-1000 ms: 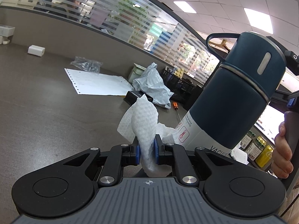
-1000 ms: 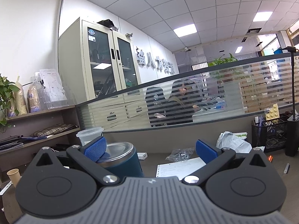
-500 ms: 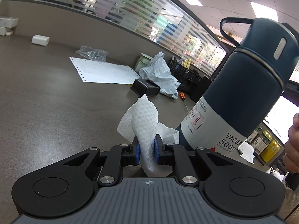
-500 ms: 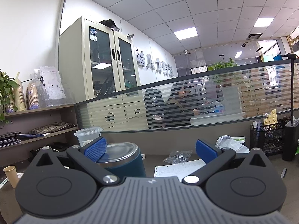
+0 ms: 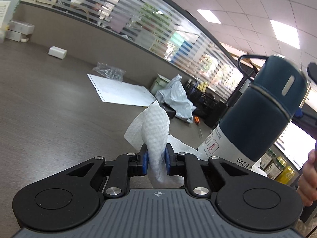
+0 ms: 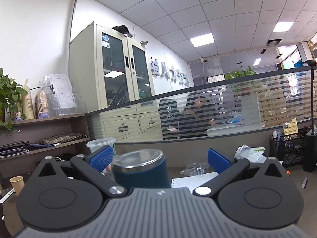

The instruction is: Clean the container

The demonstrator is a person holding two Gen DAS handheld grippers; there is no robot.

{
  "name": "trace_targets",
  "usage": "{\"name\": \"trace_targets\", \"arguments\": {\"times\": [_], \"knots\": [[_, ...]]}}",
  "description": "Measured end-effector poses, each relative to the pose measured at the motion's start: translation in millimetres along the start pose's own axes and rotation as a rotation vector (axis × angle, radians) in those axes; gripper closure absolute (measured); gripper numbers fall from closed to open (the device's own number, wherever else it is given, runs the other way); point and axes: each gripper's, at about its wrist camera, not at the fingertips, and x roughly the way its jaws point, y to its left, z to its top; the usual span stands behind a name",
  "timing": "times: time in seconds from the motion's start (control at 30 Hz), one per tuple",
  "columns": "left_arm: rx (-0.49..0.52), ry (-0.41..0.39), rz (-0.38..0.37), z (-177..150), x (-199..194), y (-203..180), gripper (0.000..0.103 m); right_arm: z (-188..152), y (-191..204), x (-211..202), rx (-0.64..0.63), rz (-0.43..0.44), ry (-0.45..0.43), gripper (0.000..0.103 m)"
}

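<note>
Your left gripper's (image 5: 156,159) body hides the vacuum flask's (image 5: 255,119) base and cuts its label at "VACUU". The flask's cap is motion-blurred. Paper towel's (image 5: 156,127) lower end runs out of sight behind the gripper. Your hand (image 5: 308,180) is cut by the frame edge. In the right wrist view only the flask's top shows; contact with the right gripper (image 6: 159,156) can't be judged.

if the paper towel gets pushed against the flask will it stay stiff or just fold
The white embossed paper towel will probably fold: it already bunches and droops where the left hand-held gripper pinches it. It looks light, so the tall dark blue vacuum flask will likely not shift.
</note>
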Motion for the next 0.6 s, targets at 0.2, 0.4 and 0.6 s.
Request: {"name": "trace_targets", "arguments": {"times": [0.2, 0.4, 0.6], "knots": [[-0.009, -0.007, 0.01, 0.6, -8.0, 1.6, 0.08, -16.3, 16.6, -2.6, -0.046, -0.052, 0.006, 0.0], [-0.001, -0.017, -0.004, 0.3, -14.4, -1.2, 0.08, -39.2, 33.6, 4.8, -0.079, -0.169, 0.014, 0.0], [-0.011, -0.039, 0.0, 2.1, -24.0, 2.5, 0.079, -52.0, 40.3, 19.3, -0.046, -0.226, 0.031, 0.0]]}}
